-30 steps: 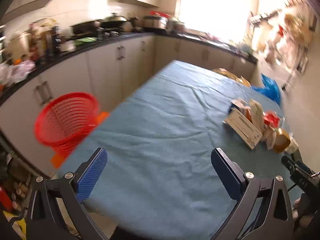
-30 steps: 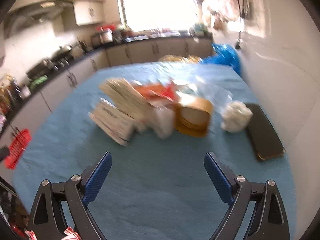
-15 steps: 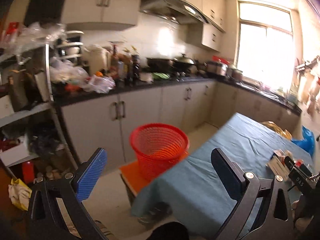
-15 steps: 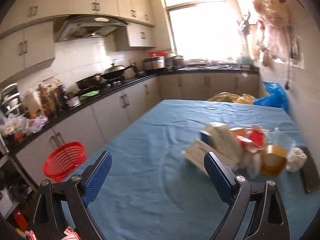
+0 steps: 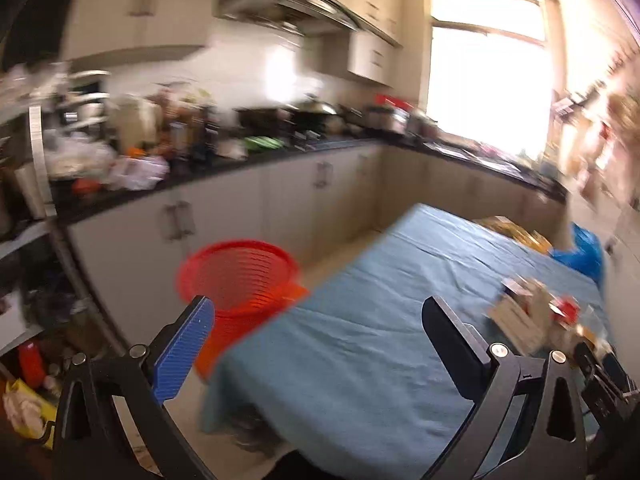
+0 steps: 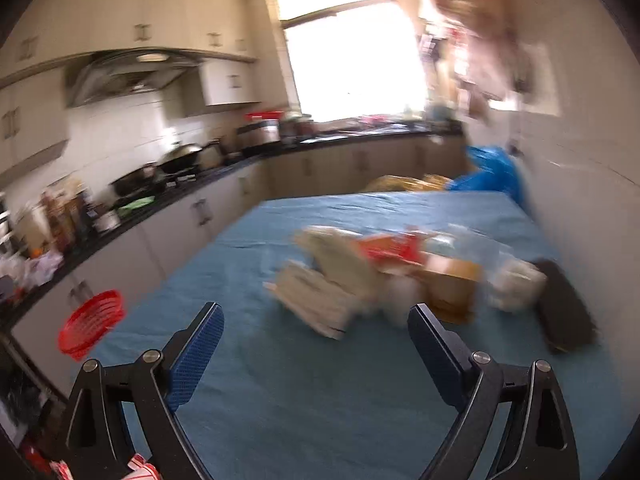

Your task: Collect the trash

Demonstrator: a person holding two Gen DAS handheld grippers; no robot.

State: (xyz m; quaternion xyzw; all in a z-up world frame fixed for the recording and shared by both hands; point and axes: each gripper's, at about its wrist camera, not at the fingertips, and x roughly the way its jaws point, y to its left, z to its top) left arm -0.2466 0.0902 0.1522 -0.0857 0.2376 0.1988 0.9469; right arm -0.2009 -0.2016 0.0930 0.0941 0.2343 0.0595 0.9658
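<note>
Blue-clothed table [image 6: 280, 400] carries a motion-blurred trash pile [image 6: 384, 276].

Both views are lit by daylight from a window [image 5: 486, 80], which is blown out to white and spreads glare over the nearby wall and cabinets. Motion blur is seen across both pictures: the trash pile [image 6: 384, 276] is smeared, and the counter clutter is softened. Straight lines are bent by fisheye distortion, and the corners are darkened by vignetting. Only the grippers' fingers are rendered sharp.

Spread-fingered right tool [image 6: 316, 330] before blurred trash pile [image 6: 384, 276]
</note>
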